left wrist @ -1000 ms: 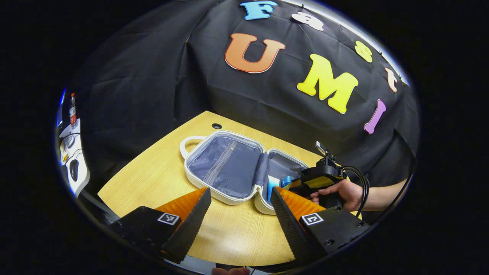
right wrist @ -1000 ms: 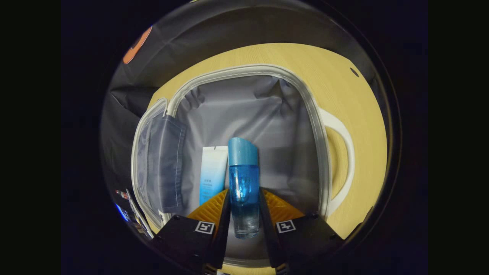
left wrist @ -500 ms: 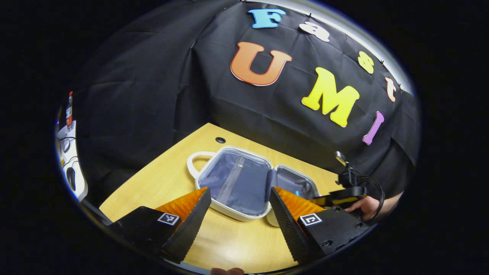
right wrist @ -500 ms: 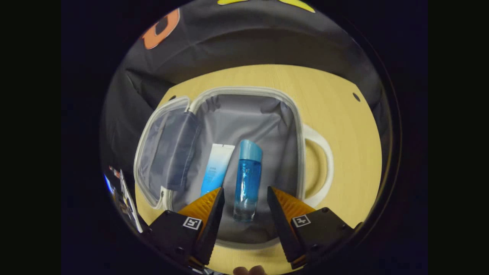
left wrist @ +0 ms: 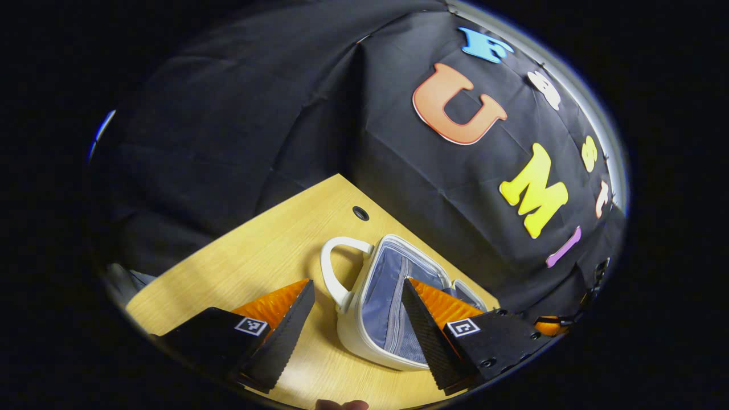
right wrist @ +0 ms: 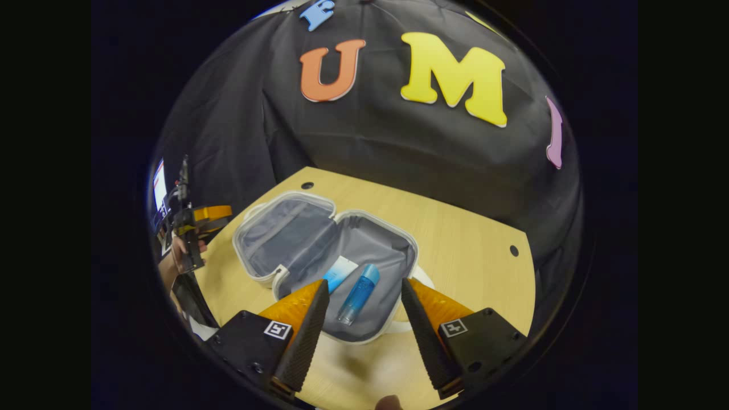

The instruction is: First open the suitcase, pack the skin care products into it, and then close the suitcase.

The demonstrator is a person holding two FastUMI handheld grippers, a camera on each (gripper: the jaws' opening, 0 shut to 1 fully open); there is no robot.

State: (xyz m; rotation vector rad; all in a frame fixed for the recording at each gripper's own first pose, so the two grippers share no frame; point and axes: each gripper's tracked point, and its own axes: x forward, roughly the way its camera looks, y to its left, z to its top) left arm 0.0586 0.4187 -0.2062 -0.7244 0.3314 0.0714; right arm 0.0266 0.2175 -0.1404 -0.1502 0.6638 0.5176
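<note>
Suitcase (right wrist: 319,250): open flat on the bench (right wrist: 467,239), ahead of the right tool (right wrist: 360,330). Blue bottle (right wrist: 356,296) and white-blue tube (right wrist: 340,273): lying side by side in its nearer half, just beyond that tool's tips. Right tool: spread, empty. Left tool (left wrist: 357,324): spread, empty, lid half between its fingers. Step: packing looks complete; closing remains. Next: lift the lid half and fold it over.
</note>
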